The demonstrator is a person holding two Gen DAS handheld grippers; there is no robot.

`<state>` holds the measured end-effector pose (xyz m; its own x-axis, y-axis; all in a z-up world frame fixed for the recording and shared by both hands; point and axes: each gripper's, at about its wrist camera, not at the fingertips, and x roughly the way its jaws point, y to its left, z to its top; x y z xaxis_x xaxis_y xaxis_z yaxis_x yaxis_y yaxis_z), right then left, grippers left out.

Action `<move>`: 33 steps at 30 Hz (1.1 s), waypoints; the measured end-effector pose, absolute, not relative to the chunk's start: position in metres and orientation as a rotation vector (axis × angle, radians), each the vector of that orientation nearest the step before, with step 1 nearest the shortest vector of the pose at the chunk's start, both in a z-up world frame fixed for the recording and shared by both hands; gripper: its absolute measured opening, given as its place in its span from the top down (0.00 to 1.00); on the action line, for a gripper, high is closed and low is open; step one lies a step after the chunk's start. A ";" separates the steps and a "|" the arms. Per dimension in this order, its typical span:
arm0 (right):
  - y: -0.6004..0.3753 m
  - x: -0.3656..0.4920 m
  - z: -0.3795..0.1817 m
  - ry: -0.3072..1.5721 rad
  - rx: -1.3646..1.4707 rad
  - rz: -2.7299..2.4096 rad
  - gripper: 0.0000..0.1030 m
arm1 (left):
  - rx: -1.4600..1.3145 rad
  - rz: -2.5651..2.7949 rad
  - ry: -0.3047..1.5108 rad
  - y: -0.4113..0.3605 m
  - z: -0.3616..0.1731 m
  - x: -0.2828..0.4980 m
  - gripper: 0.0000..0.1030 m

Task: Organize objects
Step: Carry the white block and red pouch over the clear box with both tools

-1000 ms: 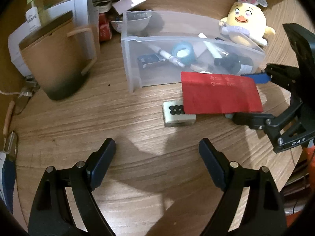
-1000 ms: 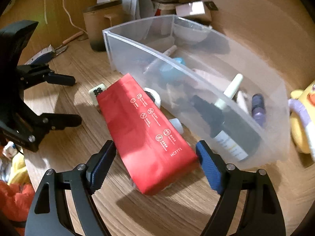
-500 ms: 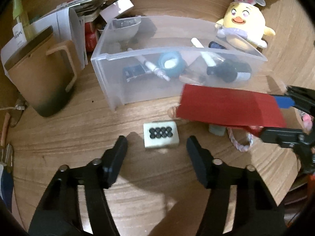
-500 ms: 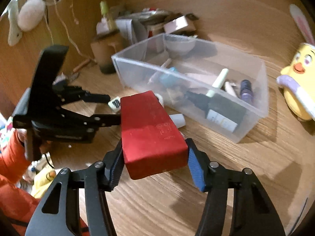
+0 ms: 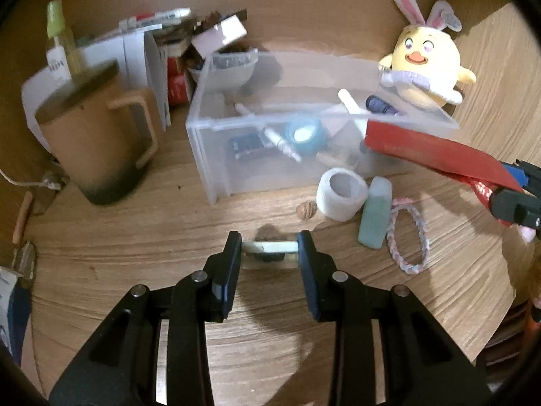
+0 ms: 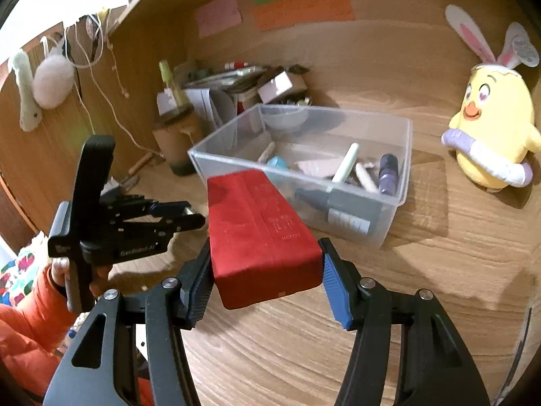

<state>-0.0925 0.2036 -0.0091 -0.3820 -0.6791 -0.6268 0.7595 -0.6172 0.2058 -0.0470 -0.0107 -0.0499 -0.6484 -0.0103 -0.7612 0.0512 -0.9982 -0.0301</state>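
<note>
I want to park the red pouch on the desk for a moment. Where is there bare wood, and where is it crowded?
Bare desk lies between the clear bin and the chick plush, and in front of that bin's near right corner. Crowded: the bin's front edge, with tape roll, green bottle, braided loop, and the mug corner.

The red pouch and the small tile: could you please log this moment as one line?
left hand-held gripper: just closed on small tile | right hand-held gripper: holds red pouch lifted near clear bin | table

Between the left gripper's (image 5: 269, 248) jaws sits a small block (image 5: 269, 248) on the bench (image 5: 135, 230). Beyond them stands the bin (image 5: 304, 125), tape roll (image 5: 342, 193) just before it, mug (image 5: 94, 145) to its left.
</note>
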 end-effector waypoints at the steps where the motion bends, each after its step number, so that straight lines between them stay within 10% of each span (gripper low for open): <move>1: 0.204 -0.093 -0.007 0.139 0.859 -2.069 0.47 | 1.289 -2.825 0.073 -0.010 -0.047 -0.046 0.68; 33: 0.185 -0.137 0.040 0.061 0.715 -2.258 0.48 | 0.938 -2.976 0.121 -0.006 0.037 -0.067 0.68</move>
